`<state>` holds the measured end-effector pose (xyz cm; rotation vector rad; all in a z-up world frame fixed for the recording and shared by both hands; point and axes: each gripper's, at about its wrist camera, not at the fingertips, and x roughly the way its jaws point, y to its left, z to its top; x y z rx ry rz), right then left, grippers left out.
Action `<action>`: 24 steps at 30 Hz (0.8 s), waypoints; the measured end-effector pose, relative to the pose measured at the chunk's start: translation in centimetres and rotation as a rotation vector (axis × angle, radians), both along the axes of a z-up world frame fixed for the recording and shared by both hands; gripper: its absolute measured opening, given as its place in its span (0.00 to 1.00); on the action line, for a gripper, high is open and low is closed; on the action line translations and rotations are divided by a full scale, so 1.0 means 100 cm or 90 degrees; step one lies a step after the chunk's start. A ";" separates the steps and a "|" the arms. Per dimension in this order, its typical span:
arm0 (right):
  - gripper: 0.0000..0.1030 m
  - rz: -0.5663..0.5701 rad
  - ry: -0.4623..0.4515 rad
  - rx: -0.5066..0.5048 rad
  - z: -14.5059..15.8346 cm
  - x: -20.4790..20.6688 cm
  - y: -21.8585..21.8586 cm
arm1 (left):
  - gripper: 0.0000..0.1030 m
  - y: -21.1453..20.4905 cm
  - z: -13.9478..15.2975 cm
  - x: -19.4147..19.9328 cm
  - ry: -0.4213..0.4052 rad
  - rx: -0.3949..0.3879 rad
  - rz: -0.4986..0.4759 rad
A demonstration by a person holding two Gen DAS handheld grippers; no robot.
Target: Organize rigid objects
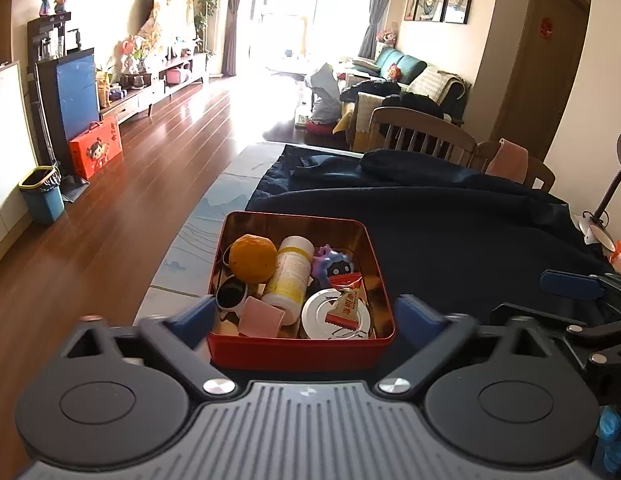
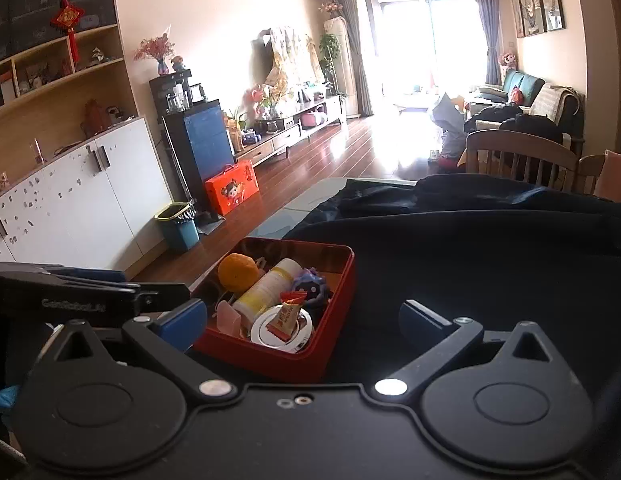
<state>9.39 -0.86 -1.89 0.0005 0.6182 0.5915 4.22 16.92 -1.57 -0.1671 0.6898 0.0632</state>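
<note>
A red tin box (image 1: 298, 350) (image 2: 330, 320) sits on a dark cloth on the table. It holds an orange (image 1: 252, 258) (image 2: 237, 272), a white and yellow bottle (image 1: 289, 276) (image 2: 266, 286), a purple toy (image 1: 330, 262) (image 2: 310, 284), sunglasses (image 1: 231, 295), a pink block (image 1: 260, 317), a silver round lid (image 1: 334, 316) and a wrapped candy (image 1: 344, 308) (image 2: 284, 318). My left gripper (image 1: 304, 316) is open, its blue fingers on either side of the box's near end. My right gripper (image 2: 304, 318) is open and empty, just right of the box.
A dark blue cloth (image 1: 450, 240) covers most of the table, with a bundled dark garment (image 1: 410, 164) at the back. The table's left edge (image 1: 198, 220) drops to a wooden floor. Wooden chairs (image 1: 422, 130) stand behind. A lamp (image 1: 614, 184) stands far right.
</note>
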 end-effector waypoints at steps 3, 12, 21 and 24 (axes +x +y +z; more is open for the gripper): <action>1.00 -0.003 -0.001 0.001 0.000 -0.002 -0.006 | 1.00 -0.005 0.001 -0.001 -0.001 0.001 -0.002; 1.00 -0.006 -0.001 0.009 0.001 -0.005 -0.015 | 1.00 -0.017 0.004 0.001 0.004 0.019 -0.005; 1.00 -0.009 0.003 0.008 0.000 -0.006 -0.018 | 1.00 -0.019 0.003 0.001 0.006 0.019 -0.004; 1.00 -0.015 0.007 0.007 -0.002 -0.004 -0.020 | 1.00 -0.019 0.003 0.001 0.007 0.018 -0.006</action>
